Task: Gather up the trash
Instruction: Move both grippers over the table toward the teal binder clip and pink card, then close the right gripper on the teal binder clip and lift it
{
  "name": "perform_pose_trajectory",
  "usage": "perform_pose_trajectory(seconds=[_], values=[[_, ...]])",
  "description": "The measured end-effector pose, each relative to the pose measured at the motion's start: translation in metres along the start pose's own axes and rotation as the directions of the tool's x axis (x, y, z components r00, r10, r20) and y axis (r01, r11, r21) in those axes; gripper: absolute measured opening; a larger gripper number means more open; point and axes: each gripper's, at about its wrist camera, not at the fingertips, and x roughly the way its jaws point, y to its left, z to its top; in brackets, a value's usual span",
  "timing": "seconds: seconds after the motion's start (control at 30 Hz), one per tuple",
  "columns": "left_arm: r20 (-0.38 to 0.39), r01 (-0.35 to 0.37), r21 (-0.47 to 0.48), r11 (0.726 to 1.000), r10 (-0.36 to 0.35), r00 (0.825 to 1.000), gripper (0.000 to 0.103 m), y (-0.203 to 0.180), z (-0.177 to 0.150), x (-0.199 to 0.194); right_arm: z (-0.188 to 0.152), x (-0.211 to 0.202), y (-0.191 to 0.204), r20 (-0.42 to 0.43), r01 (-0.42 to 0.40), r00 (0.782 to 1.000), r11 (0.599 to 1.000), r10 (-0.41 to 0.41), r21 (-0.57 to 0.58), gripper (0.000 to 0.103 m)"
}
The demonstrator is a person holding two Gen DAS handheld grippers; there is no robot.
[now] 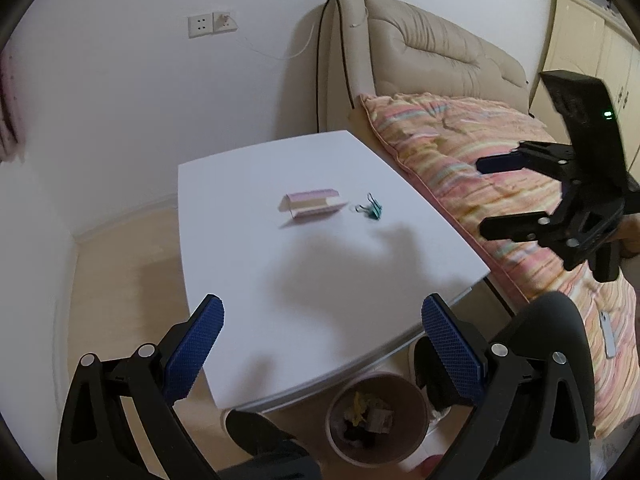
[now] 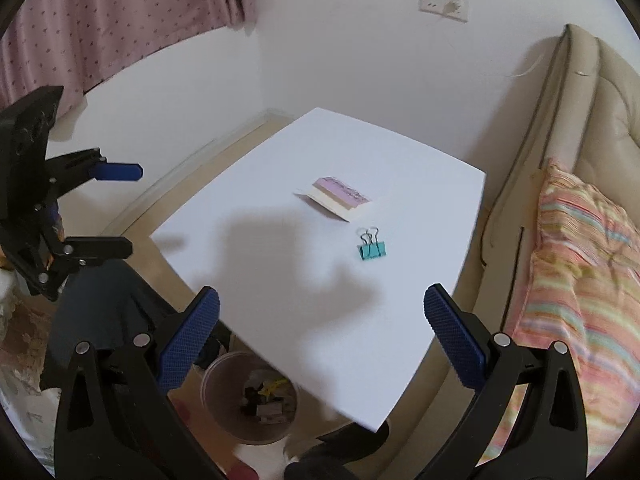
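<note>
Pink and cream, the small opened carton [image 2: 334, 197] lies flat near the middle of the white bench [image 2: 248, 280], and just beside it, toward the bed side, sits a teal binder clip [image 2: 373, 249] with its wire handles up; the two are apart, not touching. Below the near edge of the bench stands my brown waste bin [image 2: 224, 412], already holding scraps, partly tucked under the bench top. My right claw [image 2: 322, 320] hangs over the near part of the bench with its blue pads spread wide and nothing between them; my left claw [image 1: 322, 332] is likewise spread and empty, held over the near corner above the bin. Both pieces are well ahead of either claw. I judge the carton the trickier pickup: it is thin and lies flat on a smooth top, so pads coming down too steeply may skate it away or only crush a flap. The clip is small and springy, and a pinch on its wire handles could let it swivel and drop. Carrying either to the bin, the overhanging bench edge could make me release too early and miss. The quilted bed [image 2: 580, 264] runs close along the right.
</note>
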Motion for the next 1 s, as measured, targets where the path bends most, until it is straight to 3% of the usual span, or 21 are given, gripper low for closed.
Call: perform_pose_trajectory(seconds=[0.57, 0.63, 0.73, 1.0], values=[[-0.013, -0.009, -0.012, 1.0, 0.009, 1.0, 0.095, 0.005, 0.004, 0.014, 0.032, 0.095, -0.037, -0.172, -0.065, 0.984, 0.992, 0.046, -0.109, 0.098], [-0.018, -0.011, -0.019, 1.0, 0.01, 1.0, 0.095, 0.007, 0.003, 0.016, 0.033, 0.104, -0.039, -0.192, -0.08, 0.98, 0.99, 0.056, -0.119, 0.086], [-0.029, -0.011, -0.025, 1.0, 0.01, 1.0, 0.095, 0.01, 0.002, 0.02, 0.033, 0.117, -0.043, -0.216, -0.076, 0.975, 0.99, 0.049, -0.117, 0.076], [-0.046, -0.005, -0.03, 1.0, 0.003, 0.999, 0.095, 0.013, 0.001, 0.029, 0.031, 0.132, -0.051, -0.236, -0.075, 0.971, 0.992, 0.048, -0.106, 0.056]])
